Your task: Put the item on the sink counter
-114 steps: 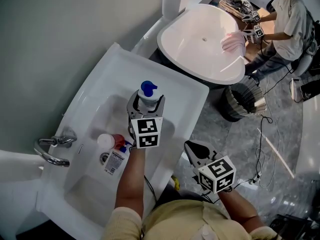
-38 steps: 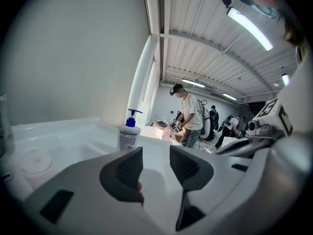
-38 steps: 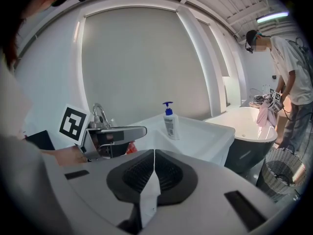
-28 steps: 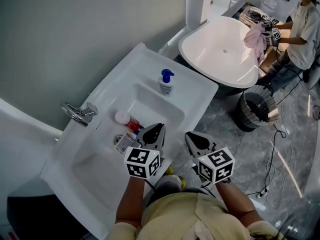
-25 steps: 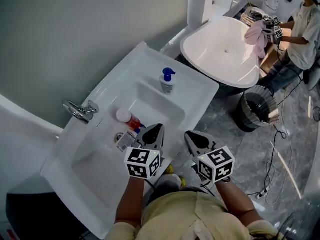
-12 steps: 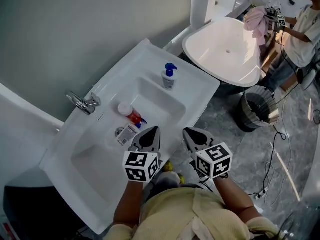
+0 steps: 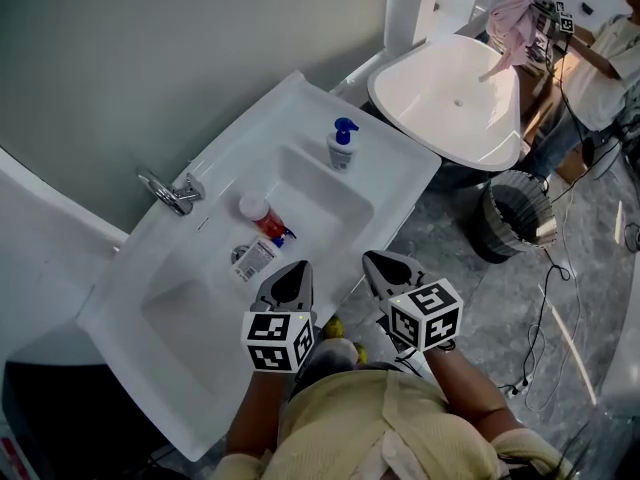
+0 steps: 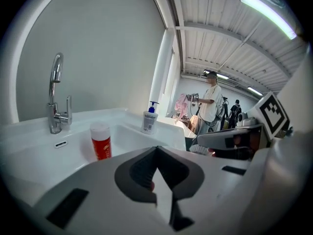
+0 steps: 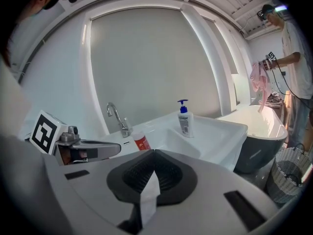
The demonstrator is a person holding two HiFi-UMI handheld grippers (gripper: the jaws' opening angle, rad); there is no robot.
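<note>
Both grippers idle at the near edge of the sink [image 7: 395,183], side by side, neither touching anything.
- Left gripper [image 7: 298,269]: jaws fully together, nothing between them. Tip is over the front rim of the basin.
- Right gripper [image 7: 375,263]: jaws also closed tip to tip, empty. It sits just off the counter's front edge, over the floor.

Task item: pump bottle [image 7: 341,146], blue pump head and white body, stands upright on the counter at the basin's far right corner, well apart from both grippers.

In the basin:
- Red bottle [image 7: 264,218] with a white cap, near the drain. The left gripper view shows it upright.
- Just beside it lies a flat labelled pack [image 7: 256,260] with something blue at its end; probably a tube, but it is too small to be sure.

Faucet [image 7: 172,190] is at the back rim, by the wall.

Background: white freestanding tub [image 7: 450,98] past the sink, a ribbed bin [image 7: 515,218] on the floor next to it, and a person [image 7: 605,58] holding a pink cloth [image 7: 510,18] over the tub's far edge.
</note>
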